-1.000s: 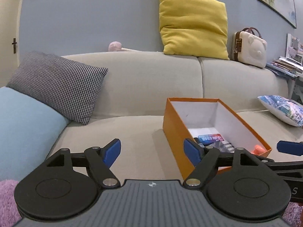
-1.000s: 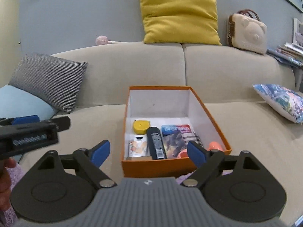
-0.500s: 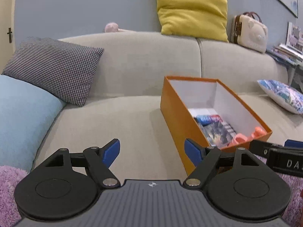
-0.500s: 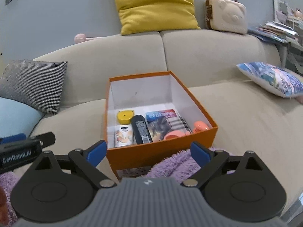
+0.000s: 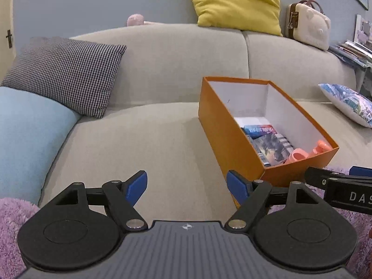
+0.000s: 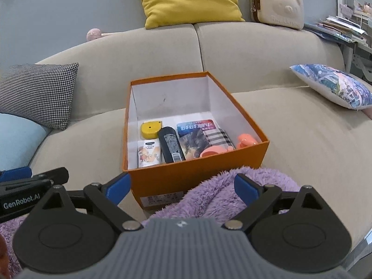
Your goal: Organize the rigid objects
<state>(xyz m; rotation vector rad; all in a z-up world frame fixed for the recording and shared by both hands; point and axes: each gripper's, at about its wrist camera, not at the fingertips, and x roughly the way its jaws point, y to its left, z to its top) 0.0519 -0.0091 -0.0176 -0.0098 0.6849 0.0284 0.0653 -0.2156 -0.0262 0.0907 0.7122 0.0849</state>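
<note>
Open orange box [image 6: 197, 176] on sofa — small items [image 6: 171, 143] lying inside.

My right tool [image 6: 181, 187] spread wide, empty, over purple fleece [image 6: 223, 193]; orange box [image 6: 197, 174] of items just ahead on sofa [image 6: 302, 139].

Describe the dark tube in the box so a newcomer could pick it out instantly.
On the beige sofa sits an open orange box. Inside, near its front wall, the dark tube lies flat between a white floral pack on its left and a blue printed packet on its right. It is the only black, cylindrical item there.
</note>
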